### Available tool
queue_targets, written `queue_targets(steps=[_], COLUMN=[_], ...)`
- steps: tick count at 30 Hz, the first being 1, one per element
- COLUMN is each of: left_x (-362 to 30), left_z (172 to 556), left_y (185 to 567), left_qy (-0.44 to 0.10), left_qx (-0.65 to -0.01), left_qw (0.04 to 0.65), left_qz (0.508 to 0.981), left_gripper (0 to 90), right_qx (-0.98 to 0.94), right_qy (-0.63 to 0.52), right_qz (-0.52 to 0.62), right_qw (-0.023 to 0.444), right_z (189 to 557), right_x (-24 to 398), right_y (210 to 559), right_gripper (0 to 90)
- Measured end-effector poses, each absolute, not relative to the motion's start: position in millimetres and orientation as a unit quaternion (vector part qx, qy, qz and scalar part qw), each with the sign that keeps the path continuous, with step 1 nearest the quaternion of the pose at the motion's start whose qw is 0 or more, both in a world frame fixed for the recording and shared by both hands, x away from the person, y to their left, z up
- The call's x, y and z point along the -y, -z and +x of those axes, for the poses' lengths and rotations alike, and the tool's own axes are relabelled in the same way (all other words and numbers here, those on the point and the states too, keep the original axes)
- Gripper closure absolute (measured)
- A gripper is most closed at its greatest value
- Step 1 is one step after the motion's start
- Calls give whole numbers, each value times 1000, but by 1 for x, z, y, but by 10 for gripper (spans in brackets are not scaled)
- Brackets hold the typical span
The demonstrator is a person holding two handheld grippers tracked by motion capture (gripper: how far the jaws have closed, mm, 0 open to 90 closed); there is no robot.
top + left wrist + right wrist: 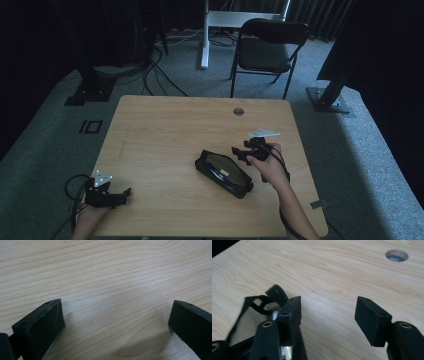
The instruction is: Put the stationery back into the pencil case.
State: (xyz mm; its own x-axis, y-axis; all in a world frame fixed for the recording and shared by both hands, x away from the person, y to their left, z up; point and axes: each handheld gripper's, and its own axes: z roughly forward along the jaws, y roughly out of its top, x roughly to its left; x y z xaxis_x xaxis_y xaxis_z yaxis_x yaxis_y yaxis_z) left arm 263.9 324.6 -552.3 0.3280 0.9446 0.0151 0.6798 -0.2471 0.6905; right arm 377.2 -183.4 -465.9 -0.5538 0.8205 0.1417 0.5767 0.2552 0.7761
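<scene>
Black and spread wide, the left tool (125,193) is resting near the front left corner of the pale wooden tabletop (165,130), seemingly parked out of the way. Farther in, toward the right edge, the black fabric pencil pouch (223,173) is lying unzipped with pens showing inside. Just beyond its far end, the right tool (239,151) is hovering with jaws apart and nothing pinched, probably lining up for the pouch's rim.

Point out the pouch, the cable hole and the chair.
pouch (223,173): high view, its mesh top.
cable hole (396,255): right gripper view, its grey inside.
chair (263,53): high view, its seat.
</scene>
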Motion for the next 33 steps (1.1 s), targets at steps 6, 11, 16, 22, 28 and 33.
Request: queue_targets(steps=[6, 11, 16, 22, 28, 33], left_x=[-325, -325, -325, -325, -325, -325], left_z=[264, 264, 264, 264, 264, 264], left_y=[552, 552, 552, 552, 552, 552], left_qy=[-221, -221, -221, -221, -221, -221], left_qx=[-536, -536, -536, -536, -536, -536], left_qw=[299, 299, 299, 299, 299, 299], left_qz=[758, 758, 758, 758, 758, 758], left_gripper=[2, 2, 2, 2, 2, 2], right_qx=[-771, -762, -756, -754, -750, -746], right_qy=[-402, -399, -399, -391, -387, -381], right_qz=[470, 485, 493, 503, 512, 519], right_qw=[152, 156, 161, 159, 161, 169], right_z=[378, 378, 377, 375, 371, 367], right_x=[194, 204, 211, 215, 224, 231], right_y=[475, 483, 489, 494, 503, 509], right_gripper=[370, 367, 360, 352, 351, 337])
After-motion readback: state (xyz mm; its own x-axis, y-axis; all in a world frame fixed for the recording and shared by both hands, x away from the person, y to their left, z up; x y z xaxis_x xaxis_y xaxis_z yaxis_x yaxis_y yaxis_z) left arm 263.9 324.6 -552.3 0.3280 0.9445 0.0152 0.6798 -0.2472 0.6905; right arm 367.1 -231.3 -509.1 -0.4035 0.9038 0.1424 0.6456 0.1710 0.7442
